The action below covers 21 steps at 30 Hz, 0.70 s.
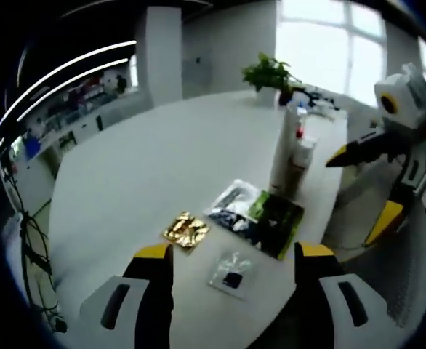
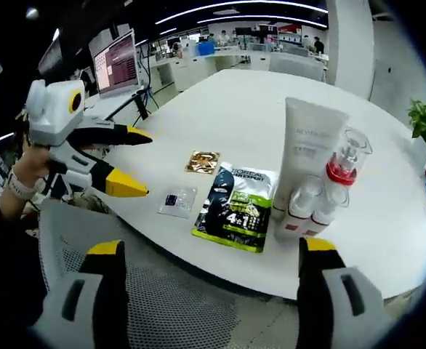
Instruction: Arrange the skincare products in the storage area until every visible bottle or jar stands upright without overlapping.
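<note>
Jaws of the left gripper [image 1: 232, 256] are seen spread wide and empty in the left gripper view, their yellow tips rising from the bottom edge over the white round table [image 1: 147, 167]. Between and just beyond the tips a small clear sachet with a dark square inside [image 1: 231, 274] is seen lying flat. Beyond it, to the left, a crinkled gold foil sachet [image 1: 186, 230] is laid flat, and to the right a dark and green flat mask packet [image 1: 256, 216] is laid with its long axis running away to the far left. Farther off, beyond the packet's right end, a tall white tube [image 1: 284, 149] is seen standing upright among small white bottles [image 1: 300, 161]. The right gripper [image 1: 358, 185] is seen coming in from the right, jaws parted, empty.

Parted jaws are likewise seen in the right gripper view, empty, hovering short of the table's near edge over a grey mesh chair [image 2: 198, 305]. The upright cluster lies ahead and slightly right of these jaws: the tube, a clear bottle with a red collar [image 2: 342, 166] and small bottles at its foot. The packet lies flat just left of the cluster. The left gripper is held open at the far left, near the small sachets.

By position, the left gripper is judged nearer the flat sachets, the right nearer the bottles.
</note>
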Each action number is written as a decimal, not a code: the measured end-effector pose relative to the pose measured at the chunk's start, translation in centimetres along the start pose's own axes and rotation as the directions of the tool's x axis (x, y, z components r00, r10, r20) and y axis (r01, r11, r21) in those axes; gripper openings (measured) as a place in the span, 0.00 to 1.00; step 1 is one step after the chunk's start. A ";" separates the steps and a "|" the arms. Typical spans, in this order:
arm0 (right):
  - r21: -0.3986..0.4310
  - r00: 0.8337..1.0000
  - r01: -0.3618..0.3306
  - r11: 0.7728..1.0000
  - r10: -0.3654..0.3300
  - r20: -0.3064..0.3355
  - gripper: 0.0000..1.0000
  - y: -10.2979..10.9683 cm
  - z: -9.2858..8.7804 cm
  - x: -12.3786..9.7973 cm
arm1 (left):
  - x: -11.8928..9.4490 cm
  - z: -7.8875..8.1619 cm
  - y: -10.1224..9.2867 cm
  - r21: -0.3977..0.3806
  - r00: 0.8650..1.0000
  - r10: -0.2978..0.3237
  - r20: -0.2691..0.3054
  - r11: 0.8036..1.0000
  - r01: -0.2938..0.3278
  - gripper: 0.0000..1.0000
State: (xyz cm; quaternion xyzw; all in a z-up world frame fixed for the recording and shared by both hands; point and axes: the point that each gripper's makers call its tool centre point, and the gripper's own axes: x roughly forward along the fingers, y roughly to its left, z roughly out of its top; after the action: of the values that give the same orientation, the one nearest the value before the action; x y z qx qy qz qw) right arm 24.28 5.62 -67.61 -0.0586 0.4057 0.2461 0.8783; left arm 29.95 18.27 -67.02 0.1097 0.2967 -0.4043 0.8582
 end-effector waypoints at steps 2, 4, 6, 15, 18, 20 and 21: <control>-0.014 1.000 -0.001 1.000 0.001 0.006 0.99 -0.5 0.2 -0.7 | -0.5 0.3 -0.2 -0.014 1.000 0.019 0.010 1.000 -0.019 0.71; -0.027 1.000 0.003 1.000 -0.002 0.016 0.99 -1.2 0.3 -1.2 | -0.8 0.3 -0.4 -0.020 1.000 0.030 0.005 0.999 -0.030 0.74; -0.048 1.000 0.006 0.999 -0.005 0.026 0.99 -2.1 0.6 -1.6 | -1.1 0.1 -0.5 -0.030 0.999 0.044 -0.009 0.999 -0.044 0.74; -0.093 0.999 0.033 0.995 -0.029 0.042 0.99 -5.0 1.0 -2.5 | -1.7 0.1 -1.7 -0.078 0.998 0.070 0.003 0.995 -0.069 0.91; -0.112 0.998 0.039 0.993 -0.034 0.044 0.99 -5.7 1.1 -2.8 | -1.7 0.1 -1.3 -0.090 0.996 0.089 -0.003 0.992 -0.088 0.97; -0.122 0.998 0.043 0.992 -0.037 0.051 0.99 -6.2 1.3 -3.0 | -1.8 0.1 -1.1 -0.108 0.994 0.107 0.001 0.988 -0.107 0.97; -0.131 0.998 0.043 0.990 -0.037 0.052 0.99 -6.5 1.3 -3.1 | -1.9 0.1 -1.0 -0.109 0.993 0.114 0.001 0.988 -0.113 0.97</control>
State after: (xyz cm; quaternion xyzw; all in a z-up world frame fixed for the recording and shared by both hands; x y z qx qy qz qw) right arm 26.57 -0.81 -65.07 -0.1187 0.3654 0.2561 0.8870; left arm 28.27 18.77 -65.76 0.0780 0.3087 -0.3382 0.8856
